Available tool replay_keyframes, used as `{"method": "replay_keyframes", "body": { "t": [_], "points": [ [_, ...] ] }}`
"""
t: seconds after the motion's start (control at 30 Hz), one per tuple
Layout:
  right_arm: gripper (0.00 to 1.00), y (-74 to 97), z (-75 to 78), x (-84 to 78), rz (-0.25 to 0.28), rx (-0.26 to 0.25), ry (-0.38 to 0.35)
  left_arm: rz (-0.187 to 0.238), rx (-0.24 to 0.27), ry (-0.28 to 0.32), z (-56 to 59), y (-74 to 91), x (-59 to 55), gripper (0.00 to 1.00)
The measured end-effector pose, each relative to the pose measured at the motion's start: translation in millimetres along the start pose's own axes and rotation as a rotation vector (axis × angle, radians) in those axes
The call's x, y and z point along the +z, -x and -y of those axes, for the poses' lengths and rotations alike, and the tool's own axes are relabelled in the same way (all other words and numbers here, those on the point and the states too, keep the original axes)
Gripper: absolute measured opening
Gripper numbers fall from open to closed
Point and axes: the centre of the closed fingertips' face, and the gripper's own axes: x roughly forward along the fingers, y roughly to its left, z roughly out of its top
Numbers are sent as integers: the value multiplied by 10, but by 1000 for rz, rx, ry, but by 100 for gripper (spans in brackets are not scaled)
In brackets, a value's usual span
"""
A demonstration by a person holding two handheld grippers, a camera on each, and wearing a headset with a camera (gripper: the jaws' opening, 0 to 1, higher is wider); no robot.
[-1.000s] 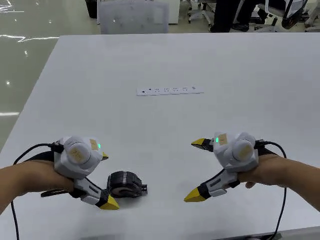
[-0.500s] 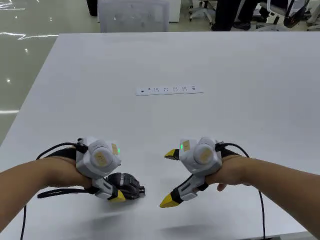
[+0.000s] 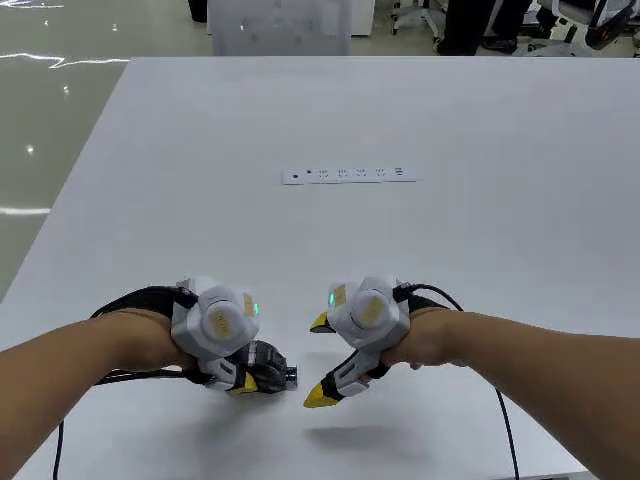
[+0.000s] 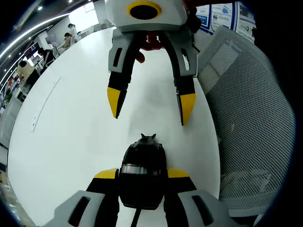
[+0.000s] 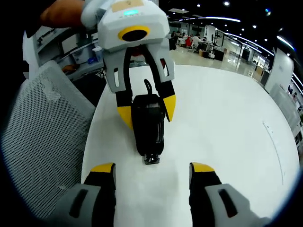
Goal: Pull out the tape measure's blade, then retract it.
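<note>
A black tape measure point(image 3: 272, 366) lies on the white table point(image 3: 300, 120) near its front edge. My left gripper point(image 3: 254, 374) is shut on its case, yellow tips pressed against both sides of the tape measure point(image 4: 143, 166). The blade's hook end point(image 5: 151, 159) pokes out toward my right gripper point(image 3: 320, 360), which stands open a short way off, one tip above and one below in the head view. From the right gripper view, the hook sits just ahead of my right gripper point(image 5: 152, 168), between its spread fingertips point(image 5: 102, 168), untouched. No blade is drawn out.
A white power strip point(image 3: 348, 174) lies across the middle of the table. A grey mesh chair point(image 4: 246, 118) stands just off the table's near edge. Cables trail from both grippers along the person's forearms. Office chairs and a box stand beyond the far edge.
Both grippers have come inward. The left one closed around the tape measure's case; the right one moved left until its open fingers face the hook.
</note>
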Motion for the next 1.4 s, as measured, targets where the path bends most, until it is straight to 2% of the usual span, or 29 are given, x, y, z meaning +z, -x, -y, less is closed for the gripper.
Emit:
{"method": "replay_keyframes", "body": {
  "t": [0.13, 0.23, 0.37, 0.47, 0.53, 0.63, 0.7, 0.87, 0.9, 0.93, 1.0, 1.03, 1.13, 1.17, 1.2, 1.4],
  "points": [
    [54, -116, 1, 12, -8, 1, 12, 6, -3, 16, 6, -9, 7, 33],
    [45, -185, -54, -2, -24, 29, 10, 9, -1, 20, 6, -10, 4, 33],
    [38, -273, -54, -14, -32, 33, 18, 15, -1, 24, 7, -10, 6, 33],
    [25, -321, -42, -34, -39, 28, 60, 18, -7, 24, 2, -11, 7, 33],
    [20, -339, -37, -46, -44, 28, 57, 23, -10, 30, -1, -12, 8, 33],
    [20, -360, -60, -17, -33, 38, 50, 25, -11, 34, -1, -15, 10, 33],
    [15, -383, -11, -25, -44, 13, 78, 23, -11, 31, 1, -15, 9, 33],
    [15, -409, -15, -70, -73, 21, 92, 24, -12, 27, 2, -16, 11, 33],
    [15, -421, -11, -63, -67, 25, 85, 23, -11, 27, 2, -16, 12, 33],
    [15, -436, -16, -61, -58, 16, 34, 23, -11, 27, 4, -16, 12, 33],
    [15, -429, -18, -69, -52, 17, 85, 25, -9, 29, 2, -14, 11, 33],
    [15, -411, -23, -66, -39, 16, 76, 25, -8, 30, 1, -14, 10, 33],
    [13, -419, -17, -44, 16, 26, -6, 29, -8, 36, -1, -13, 9, 33],
    [13, -407, -11, -58, 14, 29, -25, 29, -8, 35, 0, -12, 9, 33],
    [12, -411, -6, -51, 0, 32, 6, 27, -9, 36, 2, -12, 10, 33],
    [12, -394, -13, -46, -5, 35, 14, 3, -20, 26, 3, -16, 7, 33]
  ]
}}
